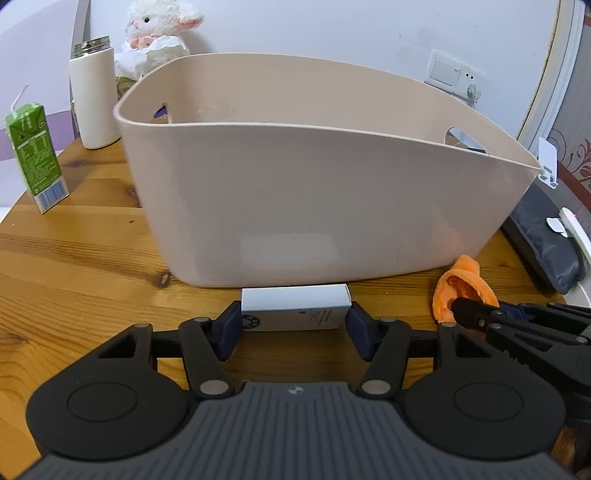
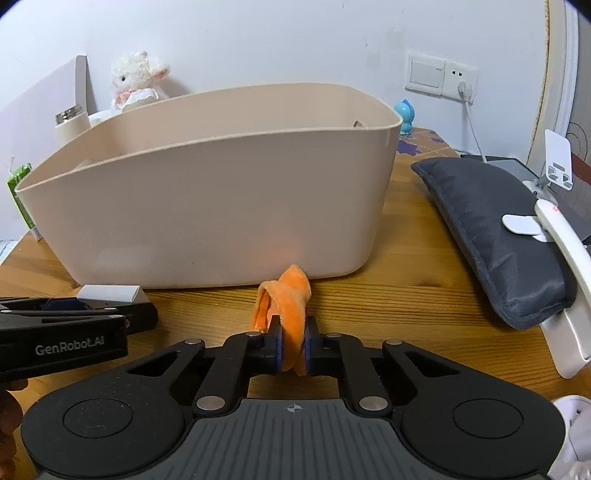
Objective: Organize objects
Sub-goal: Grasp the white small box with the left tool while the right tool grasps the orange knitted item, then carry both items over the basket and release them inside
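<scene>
1. A small white box (image 1: 295,308) lay flat on the wooden table (image 1: 74,258), just in front of the near wall of a beige plastic basket (image 1: 314,192).
2. The left gripper (image 1: 294,325) straddled the box, one blue pad at each short end; the pads (image 1: 231,326) looked to be touching the ends, though a firm squeeze could not be confirmed.
3. To the right of the box, a crumpled orange cloth (image 2: 286,306) sat on the table, close to the basket's wall.
4. The right gripper (image 2: 294,350) was pressed together on the cloth, a fold of the fabric pinched between its pads.
5. The two grippers stood side by side, near each other, both angled down toward the table.
6. Left of the basket stood a green drink carton (image 1: 35,158) with a straw and a white bottle (image 1: 94,96).
7. A plush lamb (image 1: 159,33) sat behind the basket by the wall.
8. A dark padded pouch (image 2: 495,236) lay right of the basket.
</scene>
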Demonstrator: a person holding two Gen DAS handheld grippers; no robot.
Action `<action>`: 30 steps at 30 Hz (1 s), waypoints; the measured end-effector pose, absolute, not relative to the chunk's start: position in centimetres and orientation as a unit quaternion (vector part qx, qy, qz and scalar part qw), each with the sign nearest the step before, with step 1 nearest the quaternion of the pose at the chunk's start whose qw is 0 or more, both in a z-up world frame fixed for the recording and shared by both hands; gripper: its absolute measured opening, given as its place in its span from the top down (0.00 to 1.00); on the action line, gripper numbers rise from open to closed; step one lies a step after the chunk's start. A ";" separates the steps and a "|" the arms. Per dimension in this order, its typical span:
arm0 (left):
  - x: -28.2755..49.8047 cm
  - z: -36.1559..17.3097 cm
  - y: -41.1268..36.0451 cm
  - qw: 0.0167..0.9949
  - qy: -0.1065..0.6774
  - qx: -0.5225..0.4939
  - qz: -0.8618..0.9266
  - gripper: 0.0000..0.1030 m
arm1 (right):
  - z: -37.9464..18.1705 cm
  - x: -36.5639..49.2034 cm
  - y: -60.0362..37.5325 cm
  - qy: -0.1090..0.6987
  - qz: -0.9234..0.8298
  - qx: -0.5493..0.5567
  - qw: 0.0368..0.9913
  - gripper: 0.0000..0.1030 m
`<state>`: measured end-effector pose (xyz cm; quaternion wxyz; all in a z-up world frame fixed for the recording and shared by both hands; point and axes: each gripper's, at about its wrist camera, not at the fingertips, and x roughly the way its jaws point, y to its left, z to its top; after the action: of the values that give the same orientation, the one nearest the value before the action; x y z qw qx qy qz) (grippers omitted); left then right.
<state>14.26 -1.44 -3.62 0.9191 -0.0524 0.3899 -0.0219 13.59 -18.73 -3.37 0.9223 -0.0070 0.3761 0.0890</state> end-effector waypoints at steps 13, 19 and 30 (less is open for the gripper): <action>9.6 1.0 0.2 0.941 0.334 -0.038 -0.048 0.41 | 2.5 10.0 -19.7 0.302 0.088 0.018 0.949 0.90; 9.0 3.9 0.4 0.955 0.293 -0.029 -0.042 0.40 | 5.6 9.5 -19.5 0.261 0.095 0.022 0.960 0.90; 11.0 8.0 -0.2 0.969 0.244 -0.001 -0.041 0.40 | 9.0 11.9 -17.6 0.217 0.101 0.017 0.971 0.90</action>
<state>11.01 -0.22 8.03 0.9689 -0.0013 0.2442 -0.0407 11.94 -17.61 9.00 0.9707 0.0166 0.2173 0.1011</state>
